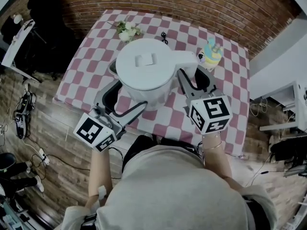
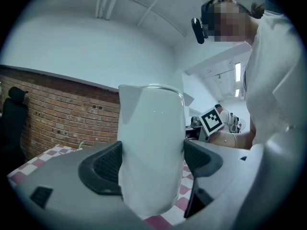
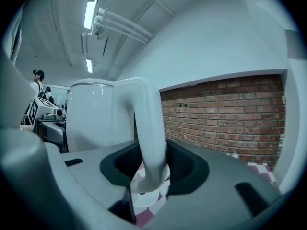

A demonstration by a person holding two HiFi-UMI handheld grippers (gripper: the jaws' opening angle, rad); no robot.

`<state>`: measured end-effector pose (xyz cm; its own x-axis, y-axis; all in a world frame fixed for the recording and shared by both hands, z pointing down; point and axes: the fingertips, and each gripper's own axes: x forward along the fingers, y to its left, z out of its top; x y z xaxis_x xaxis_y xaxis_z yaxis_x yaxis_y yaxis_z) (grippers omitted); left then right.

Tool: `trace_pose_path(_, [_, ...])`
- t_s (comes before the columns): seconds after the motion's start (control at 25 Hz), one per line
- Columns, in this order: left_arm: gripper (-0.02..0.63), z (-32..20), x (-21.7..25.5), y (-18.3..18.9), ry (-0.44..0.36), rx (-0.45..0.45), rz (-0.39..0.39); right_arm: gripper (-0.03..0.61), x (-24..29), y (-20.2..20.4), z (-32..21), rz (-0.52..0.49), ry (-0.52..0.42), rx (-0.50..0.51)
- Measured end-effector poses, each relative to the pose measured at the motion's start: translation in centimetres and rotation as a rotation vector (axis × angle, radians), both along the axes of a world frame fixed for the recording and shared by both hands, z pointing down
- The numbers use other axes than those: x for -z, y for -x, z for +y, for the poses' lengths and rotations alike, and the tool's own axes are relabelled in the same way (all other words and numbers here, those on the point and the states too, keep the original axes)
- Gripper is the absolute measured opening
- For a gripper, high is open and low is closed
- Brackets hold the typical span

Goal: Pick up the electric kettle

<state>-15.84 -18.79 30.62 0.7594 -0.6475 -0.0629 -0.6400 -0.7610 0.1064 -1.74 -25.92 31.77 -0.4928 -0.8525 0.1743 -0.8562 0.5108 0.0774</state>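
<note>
White plastic electric kettle (image 1: 144,66) fills table middle, blocks straight path across. Left gripper (image 2: 152,159) jaws full: pads on kettle body, no spare gap. Right gripper (image 3: 151,164) jaws full: kettle handle (image 3: 146,123) between pads. Small yellow-and-teal object (image 1: 210,54) just beside right gripper's far side, tight there. Pale flower bunch (image 1: 127,31) and small black object (image 1: 164,35) near far edge, behind kettle. Red brick wall (image 1: 192,4) closes off far side. Open cloth on red-and-white checked table (image 1: 230,104): right part, near strip before person's torso, left corner.
</note>
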Motion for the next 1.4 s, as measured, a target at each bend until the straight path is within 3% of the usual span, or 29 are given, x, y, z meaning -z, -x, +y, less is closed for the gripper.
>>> trace_pose_path(0.36, [0.403, -0.4, -1.9, -0.8, 0.053, 0.005, -0.016, 0.155, -2.4, -0.7, -0.4, 0.013, 0.05, -0.011])
trace_pose_path(1.4, [0.403, -1.1, -2.1, -1.1, 0.044, -0.02, -0.043, 0.153, -3.3, -1.2, -0.6, 0.008, 0.08, -0.018])
